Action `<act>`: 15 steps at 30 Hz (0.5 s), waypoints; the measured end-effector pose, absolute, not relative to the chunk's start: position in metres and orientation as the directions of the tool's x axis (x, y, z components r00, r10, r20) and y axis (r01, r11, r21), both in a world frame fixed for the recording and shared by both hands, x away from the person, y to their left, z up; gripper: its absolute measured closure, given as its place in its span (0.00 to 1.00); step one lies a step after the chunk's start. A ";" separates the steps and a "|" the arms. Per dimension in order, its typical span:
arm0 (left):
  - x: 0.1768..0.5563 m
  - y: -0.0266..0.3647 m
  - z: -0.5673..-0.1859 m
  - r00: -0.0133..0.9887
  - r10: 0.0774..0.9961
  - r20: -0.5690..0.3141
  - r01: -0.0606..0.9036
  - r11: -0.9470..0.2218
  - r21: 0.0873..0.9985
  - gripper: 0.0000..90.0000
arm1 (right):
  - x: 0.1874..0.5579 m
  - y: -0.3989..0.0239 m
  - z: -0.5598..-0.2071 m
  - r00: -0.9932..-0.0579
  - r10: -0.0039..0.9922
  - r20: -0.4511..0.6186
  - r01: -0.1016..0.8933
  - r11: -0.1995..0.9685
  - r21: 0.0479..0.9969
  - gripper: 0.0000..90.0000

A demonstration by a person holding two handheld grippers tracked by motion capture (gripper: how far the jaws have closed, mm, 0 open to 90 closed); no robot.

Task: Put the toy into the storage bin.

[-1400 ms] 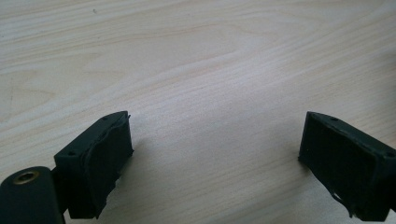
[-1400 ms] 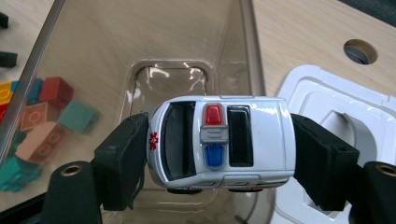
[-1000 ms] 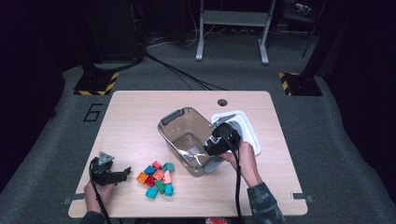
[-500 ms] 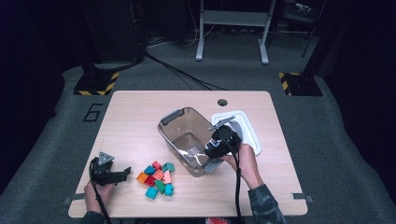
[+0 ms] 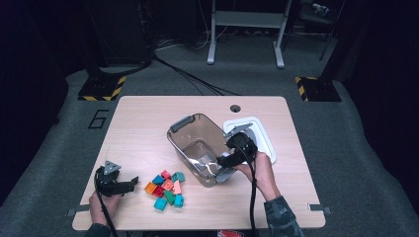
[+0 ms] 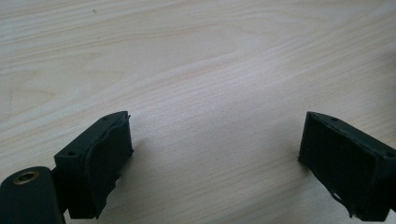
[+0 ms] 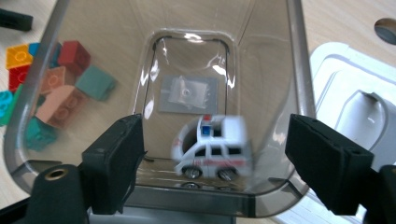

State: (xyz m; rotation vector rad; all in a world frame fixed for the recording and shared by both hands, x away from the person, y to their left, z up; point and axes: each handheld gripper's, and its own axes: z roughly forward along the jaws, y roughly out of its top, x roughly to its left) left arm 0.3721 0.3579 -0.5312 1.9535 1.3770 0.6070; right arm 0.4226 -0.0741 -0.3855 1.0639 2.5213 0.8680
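Observation:
My right gripper point(image 5: 223, 163) hangs over the near end of a clear plastic bin point(image 5: 190, 138). Its jaws have just been opening and stand apart point(image 7: 212, 163). Between them, touching neither pad, is a small white toy emergency car point(image 7: 212, 147) with a blue roof light, blurred, low inside the bin point(image 7: 299, 93). My left gripper point(image 5: 129, 183) rests near the table's front left, open, with bare wood between its jaws point(image 6: 212, 158). Several coloured toy bricks point(image 5: 167, 188) lie in a heap just right of it.
A white lid point(image 5: 262, 136) lies flat to the right of the bin, also in the right gripper view as the white lid point(image 7: 345, 88). The bricks point(image 7: 60, 98) show through the bin's wall. A cable hole point(image 5: 235, 108) sits near the table's far edge.

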 end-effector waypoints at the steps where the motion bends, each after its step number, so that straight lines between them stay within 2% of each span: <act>1: 0.372 0.358 -0.531 0.338 0.941 0.000 0.633 -0.227 0.740 0.10 | 0.422 -0.075 -0.384 -0.689 0.725 -0.018 0.558 0.546 0.625 0.20; 15: 0.372 0.358 -0.531 0.336 0.942 0.001 0.632 -0.226 0.742 0.11 | 0.407 -0.120 -0.382 -0.613 0.790 -0.002 0.567 0.441 0.696 0.07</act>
